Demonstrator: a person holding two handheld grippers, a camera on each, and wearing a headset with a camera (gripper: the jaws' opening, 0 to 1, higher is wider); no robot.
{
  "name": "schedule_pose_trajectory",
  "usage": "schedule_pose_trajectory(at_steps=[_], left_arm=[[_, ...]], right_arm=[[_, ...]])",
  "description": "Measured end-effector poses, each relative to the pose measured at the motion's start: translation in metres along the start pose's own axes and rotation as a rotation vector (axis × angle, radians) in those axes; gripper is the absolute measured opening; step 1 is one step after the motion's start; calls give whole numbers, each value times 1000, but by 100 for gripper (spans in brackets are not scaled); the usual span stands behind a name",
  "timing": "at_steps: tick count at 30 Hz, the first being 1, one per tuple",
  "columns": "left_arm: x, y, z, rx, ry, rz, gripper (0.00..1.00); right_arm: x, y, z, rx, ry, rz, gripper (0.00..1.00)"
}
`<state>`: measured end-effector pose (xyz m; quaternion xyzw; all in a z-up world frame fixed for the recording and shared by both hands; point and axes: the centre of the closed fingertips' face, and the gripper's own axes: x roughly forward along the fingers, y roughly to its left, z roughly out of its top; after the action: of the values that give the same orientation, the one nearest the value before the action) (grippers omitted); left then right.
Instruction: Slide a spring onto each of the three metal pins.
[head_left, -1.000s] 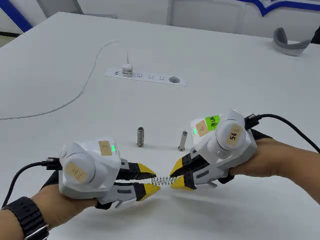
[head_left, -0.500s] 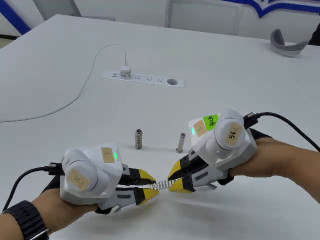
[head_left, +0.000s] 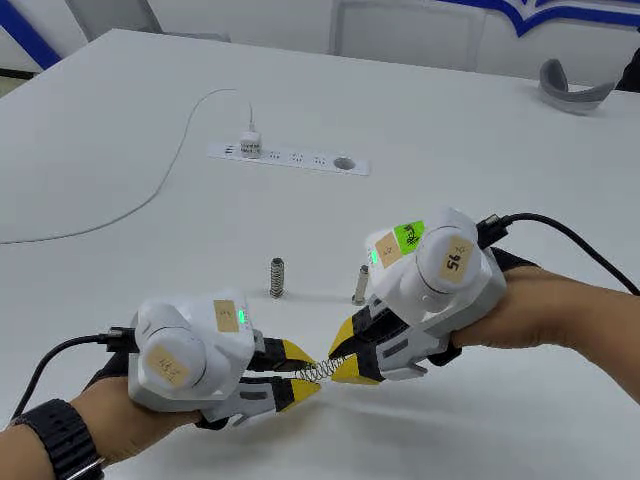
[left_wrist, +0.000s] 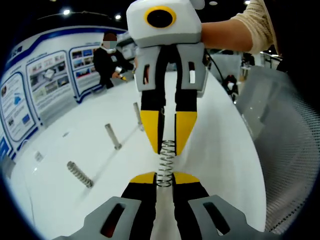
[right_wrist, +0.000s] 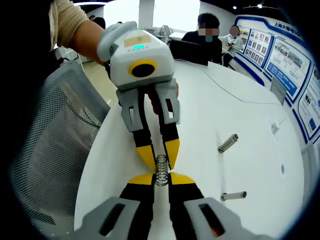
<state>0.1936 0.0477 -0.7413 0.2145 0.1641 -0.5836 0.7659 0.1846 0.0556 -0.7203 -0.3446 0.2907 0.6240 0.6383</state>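
One spring (head_left: 322, 370) pinched at one end by the left hand-held gripper (head_left: 303, 370), at the other by the right hand-held gripper (head_left: 342, 356). Suggest one side releases. Align the coil axis with the bare pin (head_left: 361, 285) before lowering.

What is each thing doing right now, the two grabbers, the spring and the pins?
left gripper: shut on the spring
right gripper: shut on the spring
spring: held at both ends
loaded pin: upright, wearing a spring
bare pin: upright, no spring yet
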Motion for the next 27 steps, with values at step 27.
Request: schedule_pose_trajectory(at_steps=[27], left_arm=[[1, 5, 7, -68, -50, 12, 11]], right_arm=[[-3, -7, 32, 34, -112, -40, 16]])
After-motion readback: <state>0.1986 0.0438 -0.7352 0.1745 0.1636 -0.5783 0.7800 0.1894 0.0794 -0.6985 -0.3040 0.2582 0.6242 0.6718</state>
